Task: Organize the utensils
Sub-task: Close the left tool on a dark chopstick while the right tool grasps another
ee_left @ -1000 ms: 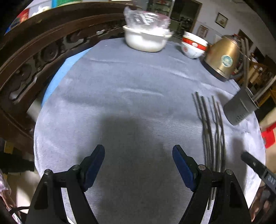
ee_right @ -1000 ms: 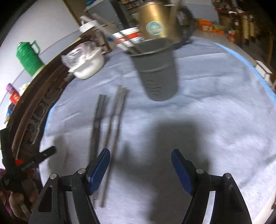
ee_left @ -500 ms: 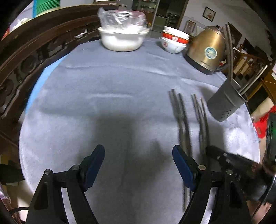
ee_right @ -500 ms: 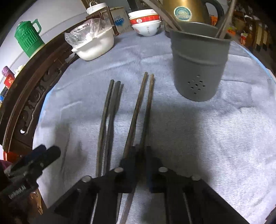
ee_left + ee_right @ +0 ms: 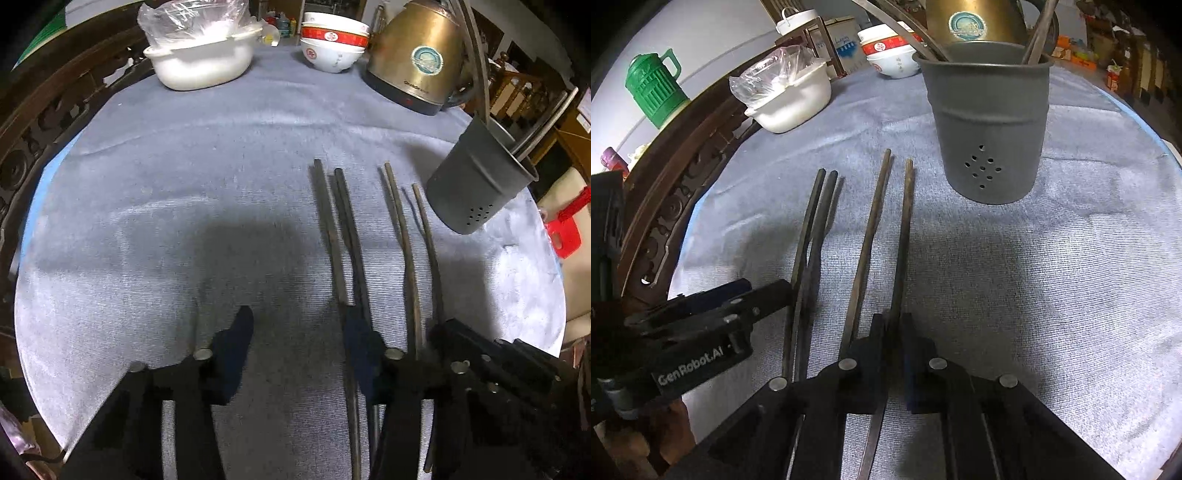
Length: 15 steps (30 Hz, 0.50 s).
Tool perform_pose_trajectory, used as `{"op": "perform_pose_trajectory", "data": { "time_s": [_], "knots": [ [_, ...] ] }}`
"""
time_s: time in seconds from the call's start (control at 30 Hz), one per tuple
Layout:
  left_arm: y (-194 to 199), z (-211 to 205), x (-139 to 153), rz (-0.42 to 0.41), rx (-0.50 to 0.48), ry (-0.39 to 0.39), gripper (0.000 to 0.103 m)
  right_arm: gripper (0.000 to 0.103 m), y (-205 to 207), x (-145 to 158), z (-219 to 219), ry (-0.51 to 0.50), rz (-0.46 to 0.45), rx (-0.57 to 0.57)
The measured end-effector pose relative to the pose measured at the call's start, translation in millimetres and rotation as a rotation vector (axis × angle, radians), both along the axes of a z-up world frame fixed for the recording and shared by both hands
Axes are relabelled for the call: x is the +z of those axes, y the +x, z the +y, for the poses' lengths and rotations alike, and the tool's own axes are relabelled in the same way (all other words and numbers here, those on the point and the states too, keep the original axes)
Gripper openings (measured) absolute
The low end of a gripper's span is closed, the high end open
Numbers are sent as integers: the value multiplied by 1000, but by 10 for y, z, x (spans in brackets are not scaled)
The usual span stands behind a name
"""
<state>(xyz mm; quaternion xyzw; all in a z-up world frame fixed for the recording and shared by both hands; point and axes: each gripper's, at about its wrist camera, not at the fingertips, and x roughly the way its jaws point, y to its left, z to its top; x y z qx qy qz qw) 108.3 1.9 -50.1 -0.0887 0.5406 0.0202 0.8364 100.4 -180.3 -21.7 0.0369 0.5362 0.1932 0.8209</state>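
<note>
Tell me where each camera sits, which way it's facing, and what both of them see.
Left wrist: on the left gripper, open, low over the table, facing the kettle; the right gripper intrudes at lower right.
Right wrist: on the right gripper, shut on a chopstick, facing the holder; the left gripper shows at left.
Shared: chopsticks, holder, bowls, white pot, gray cloth.

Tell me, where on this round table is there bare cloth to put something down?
The widest bare stretch of grey-blue tablecloth lies left of the dark chopsticks, below the white plastic-covered basin. Another patch sits right of the grey perforated utensil holder in the right wrist view. It is crowded between chopsticks and holder, and along the far edge by the red-banded bowls and brass kettle.
</note>
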Motion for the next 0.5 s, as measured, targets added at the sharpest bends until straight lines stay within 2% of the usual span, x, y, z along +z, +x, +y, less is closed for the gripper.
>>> {"op": "perform_pose_trajectory", "data": {
  "time_s": [0.3,0.33,0.4,0.5],
  "knots": [
    [119,-76,-61,46,-17,-23,42,10,25,-2,37,-14,1,11],
    [118,-88,-58,38,-21,-8,37,10,27,1,44,-17,1,13],
    [122,-77,-61,48,-23,11,6,10,29,6,55,-24,0,21],
    [61,-3,-70,67,-27,-25,6,10,26,12,63,-35,7,36]
  ]
}}
